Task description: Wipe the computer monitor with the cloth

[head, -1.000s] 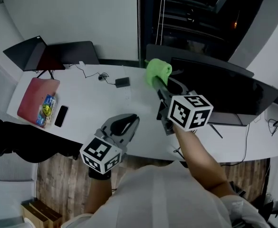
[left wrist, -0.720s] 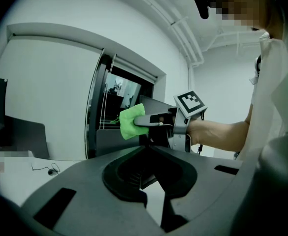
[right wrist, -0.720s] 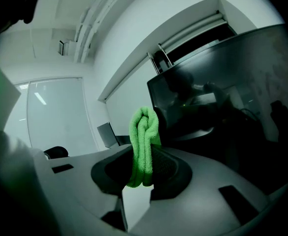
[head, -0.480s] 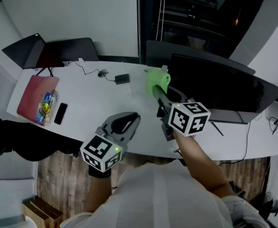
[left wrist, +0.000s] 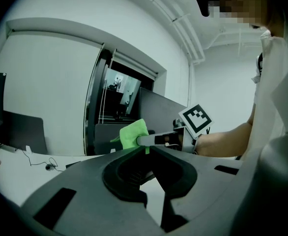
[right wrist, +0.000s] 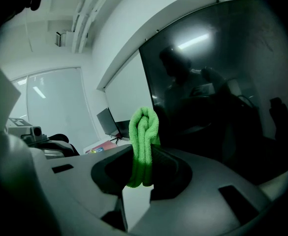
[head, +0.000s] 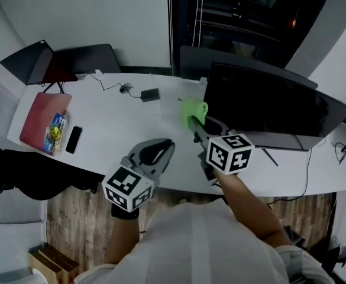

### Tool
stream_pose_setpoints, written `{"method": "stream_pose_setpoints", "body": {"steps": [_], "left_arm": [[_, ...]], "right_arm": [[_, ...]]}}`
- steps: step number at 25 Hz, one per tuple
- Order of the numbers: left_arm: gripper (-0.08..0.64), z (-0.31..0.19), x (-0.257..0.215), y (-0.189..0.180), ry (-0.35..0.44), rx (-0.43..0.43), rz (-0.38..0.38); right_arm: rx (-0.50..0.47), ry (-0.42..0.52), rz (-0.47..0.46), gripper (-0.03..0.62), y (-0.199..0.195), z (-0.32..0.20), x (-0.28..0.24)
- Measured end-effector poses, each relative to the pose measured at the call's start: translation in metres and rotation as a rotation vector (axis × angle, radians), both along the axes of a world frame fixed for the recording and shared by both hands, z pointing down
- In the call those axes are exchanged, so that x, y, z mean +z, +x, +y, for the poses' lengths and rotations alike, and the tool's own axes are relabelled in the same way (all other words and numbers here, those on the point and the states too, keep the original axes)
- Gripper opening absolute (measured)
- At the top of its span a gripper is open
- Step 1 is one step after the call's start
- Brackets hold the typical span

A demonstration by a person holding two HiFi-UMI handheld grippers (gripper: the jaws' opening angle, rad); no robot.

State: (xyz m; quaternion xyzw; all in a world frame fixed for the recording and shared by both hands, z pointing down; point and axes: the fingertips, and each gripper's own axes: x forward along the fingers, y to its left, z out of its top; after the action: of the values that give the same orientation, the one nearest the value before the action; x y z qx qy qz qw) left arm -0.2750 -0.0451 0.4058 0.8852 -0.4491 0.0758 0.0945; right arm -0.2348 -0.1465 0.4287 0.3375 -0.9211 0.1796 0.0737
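Lowered since a second ago, the right gripper (head: 194, 123) holds the cloth (head: 194, 109) just beside the dark computer monitor's (head: 267, 105) left edge. Bright green and folded thick, the cloth is pinched between its jaws, forearm stretched forward. The left gripper (head: 163, 148), jaws together on nothing, hovers above the white desk (head: 113, 129).

Your white desk (head: 113, 129) curves across the head view from nine o'clock to three. Beyond it, at eleven o'clock, you have a plain white wall (head: 90, 16). At one o'clock there is a dark glazed opening (head: 238, 16) with a small orange light (head: 291, 23) inside. Wood-plank floor (head: 72, 218) shows at seven o'clock, beside a black chair (head: 19, 176) at nine. In the left gripper view, white ceiling pipes (left wrist: 185, 31) run at twelve o'clock.
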Motion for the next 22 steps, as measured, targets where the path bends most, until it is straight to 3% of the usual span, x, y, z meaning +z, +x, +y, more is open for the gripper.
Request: {"method": "stream_pose_setpoints", "body": {"steps": [22], "left_arm": [[0.04, 0.007, 0.021, 0.0, -0.054, -0.01, -0.003]], "right_arm": [[-0.017, -0.113, 0.129, 0.071, 0.007, 0.011, 0.093]]}}
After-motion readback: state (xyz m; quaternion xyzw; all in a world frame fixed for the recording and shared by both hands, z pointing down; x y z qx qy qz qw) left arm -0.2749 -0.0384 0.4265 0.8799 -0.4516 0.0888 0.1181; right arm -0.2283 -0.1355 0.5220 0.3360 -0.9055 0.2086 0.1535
